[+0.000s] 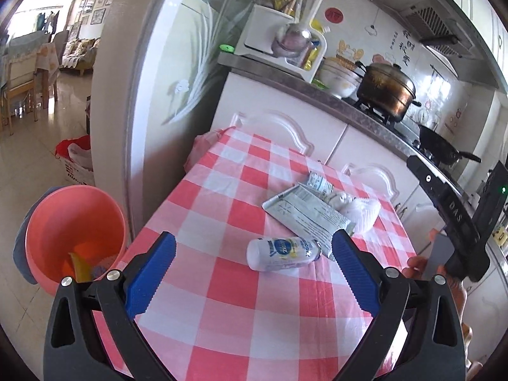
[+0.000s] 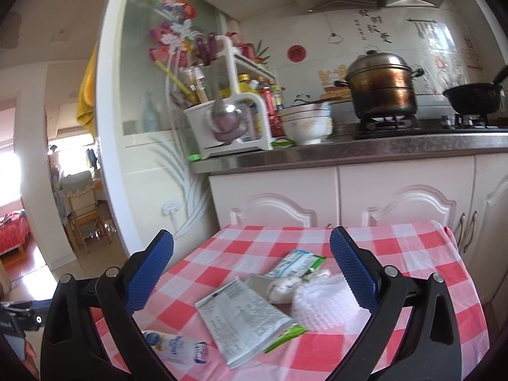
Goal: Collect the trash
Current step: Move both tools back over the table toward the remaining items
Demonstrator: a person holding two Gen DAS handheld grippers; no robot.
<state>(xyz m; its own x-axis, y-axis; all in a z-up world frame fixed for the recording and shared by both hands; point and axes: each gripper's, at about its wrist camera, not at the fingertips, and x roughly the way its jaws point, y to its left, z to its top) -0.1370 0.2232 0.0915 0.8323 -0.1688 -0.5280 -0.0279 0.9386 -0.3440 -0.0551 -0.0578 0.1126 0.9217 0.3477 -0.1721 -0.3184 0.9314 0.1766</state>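
Note:
Trash lies on a red-and-white checked table (image 1: 222, 301) (image 2: 412, 254). A small white bottle (image 1: 282, 253) (image 2: 177, 347) lies on its side. Behind it are a flat silver wrapper (image 1: 304, 216) (image 2: 244, 320), a smaller packet (image 1: 319, 184) (image 2: 298, 262) and crumpled white tissue (image 1: 362, 211) (image 2: 320, 304). My left gripper (image 1: 252, 273) is open above the table, just short of the bottle. My right gripper (image 2: 250, 273) is open too, hovering over the wrapper and tissue. A pink bin (image 1: 74, 235) stands on the floor left of the table with some trash inside.
White kitchen cabinets (image 2: 349, 197) and a counter with a pot (image 2: 381, 92), bowls (image 2: 306, 123) and a wok (image 1: 439, 147) run behind the table. A glass partition (image 1: 177, 73) stands to the left. The other gripper's black body (image 1: 457, 219) shows at the right.

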